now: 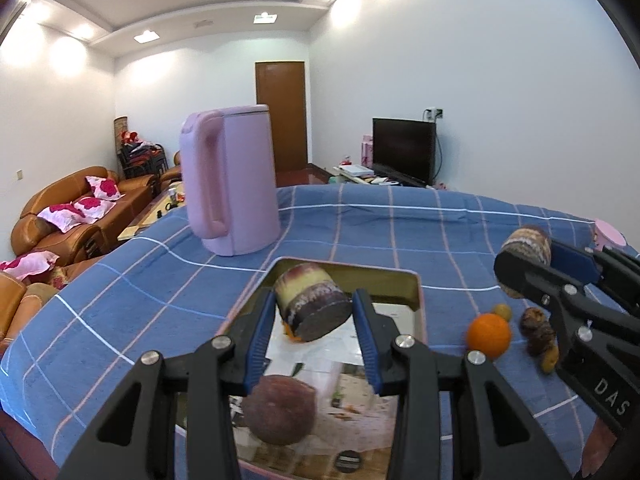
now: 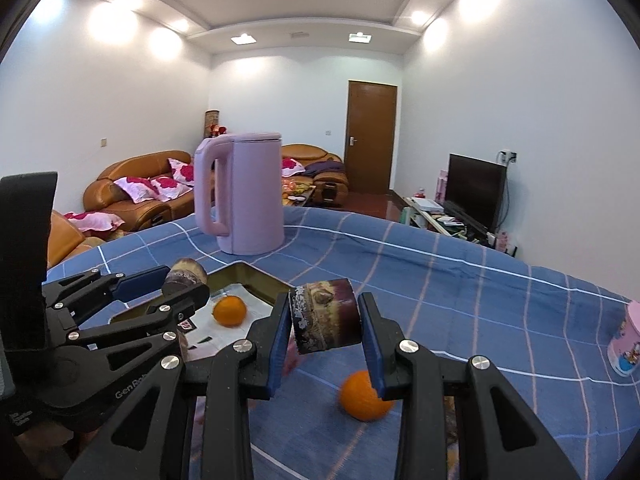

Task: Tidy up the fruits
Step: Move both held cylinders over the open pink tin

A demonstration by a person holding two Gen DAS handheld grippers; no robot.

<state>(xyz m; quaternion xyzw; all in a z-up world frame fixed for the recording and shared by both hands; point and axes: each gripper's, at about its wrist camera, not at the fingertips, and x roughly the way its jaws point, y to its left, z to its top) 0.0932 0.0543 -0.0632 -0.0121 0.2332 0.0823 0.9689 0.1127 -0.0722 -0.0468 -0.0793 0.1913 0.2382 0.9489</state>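
My left gripper (image 1: 314, 300) is shut on a short purple-and-yellow sugarcane piece (image 1: 308, 296) held above a shiny metal tray (image 1: 416, 292). A round brown piece (image 1: 280, 410) lies in the tray near me. The right wrist view shows an orange (image 2: 229, 311) inside the tray (image 2: 256, 276), and the left gripper (image 2: 184, 280) beside it. My right gripper (image 2: 326, 320) is shut on a second sugarcane piece (image 2: 324, 316), to the right of the tray and above the cloth. Below it another orange (image 2: 364, 396) rests on the cloth. The right gripper (image 1: 528, 256) also shows at the right of the left wrist view.
A tall pink kettle (image 1: 230, 184) stands behind the tray on the blue checked cloth. A pink cup (image 2: 624, 340) is at the far right edge. Small brown and yellow fruits (image 1: 536, 328) lie beside the loose orange (image 1: 489, 335). Sofas and a TV are beyond the table.
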